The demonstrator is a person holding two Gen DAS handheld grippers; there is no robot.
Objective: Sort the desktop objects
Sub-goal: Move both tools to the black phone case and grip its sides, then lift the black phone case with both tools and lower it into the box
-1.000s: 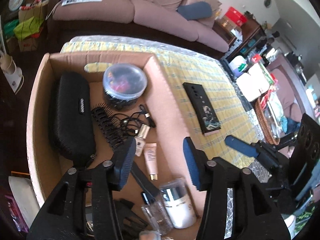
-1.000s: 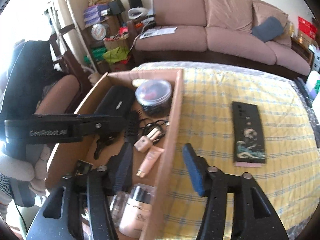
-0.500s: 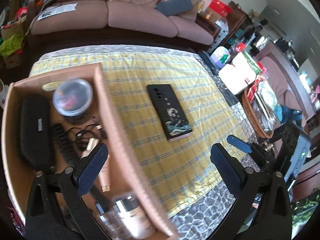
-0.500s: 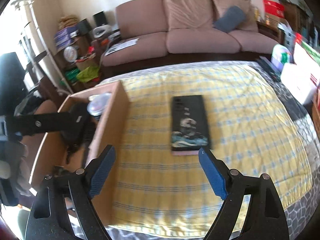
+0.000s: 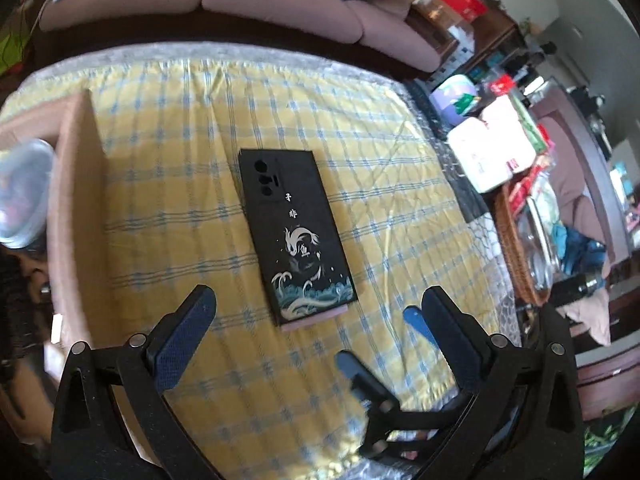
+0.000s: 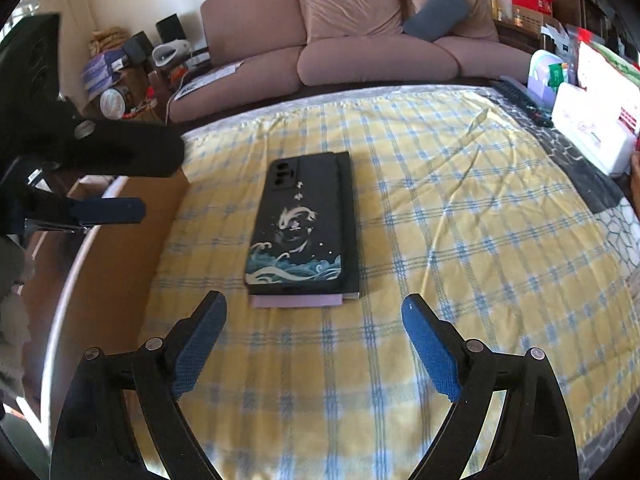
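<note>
While the left wrist view looks steeply down at the yellow checked cloth (image 5: 180, 208), the left gripper (image 5: 316, 312) hangs with its jaws spread wide and nothing between them; they opened within the last second. Just ahead of its fingertips, slightly right of centre, lies the phone case (image 5: 294, 228), a flat black slab with a white fish and waves printed on it, resting on a thin pink sheet that peeps out at the near end. Off to that gripper's left stands the cardboard box (image 5: 74, 208), its wall beside the cloth. Low and right, one blue pad of the right gripper shows, blurred. From the right wrist view, the right gripper (image 6: 316, 320) likewise stands apart and empty, having just been opening, and the phone case (image 6: 300, 224) sits straight ahead of its tips, near but not touched. The left gripper's dark arm and blue pad reach in from that gripper's left, above the box edge (image 6: 120, 240). Likely trouble: the case lies flat and low, so pads closing from above may slide over it or pinch the cloth; both grippers aimed at one thing may collide; a grip on the case alone may leave or drag the pink sheet.
</note>
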